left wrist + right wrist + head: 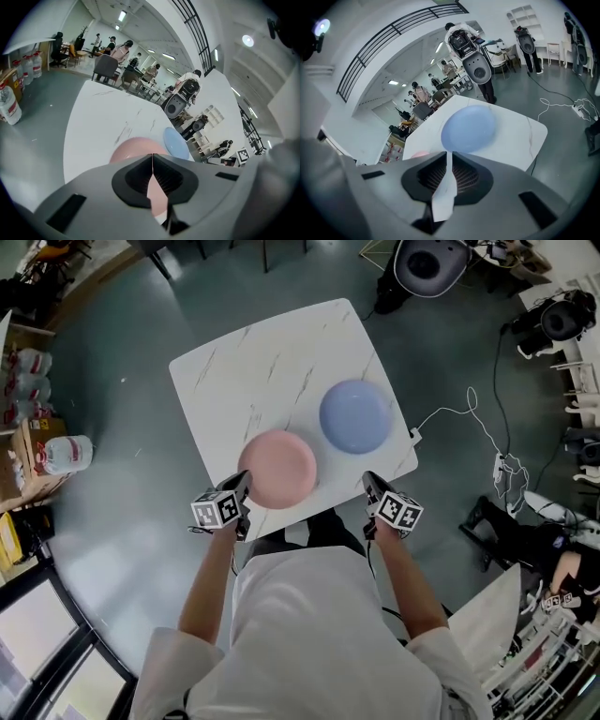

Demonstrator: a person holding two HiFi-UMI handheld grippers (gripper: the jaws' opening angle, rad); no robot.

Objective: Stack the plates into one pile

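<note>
Nearest, at the desk's near edge, left hand-held gripper [245,481]: jaws closed tip to tip, nothing pinched between the pads, tips at the near-left rim of the round pink plate [279,468]. Contact with that rim: not to be told from above. Shown in the left gripper view only: plate pink through the slit under the closed tips, with a sliver of white beneath.

Right hand-held gripper [369,481]: likewise closed and empty, at the near edge of the square white marble-veined desk [253,371], apart from both plates. Through its own slit, only white desk top.

Next out, pink plate lying flat by the desk's near edge. Just beyond and to the right, round pale-blue plate [355,415], flat on the desk, close beside the pink one, neither on the other. Rims touching or not: unclear.

Head view alone: both plates whole, both grippers at once, the grey floor [112,427] all round, a big clear water bottle [64,454] off to the left.

Right gripper view alone: blue plate straight ahead, only a scrap of pink at the left. Beyond the desk, a grey-and-black rounded machine [476,65], and overhead a black railing [389,35].

Left gripper view alone: blue plate seen at a slant behind the pink one, and farthest off, people [119,47] at tables.
</note>
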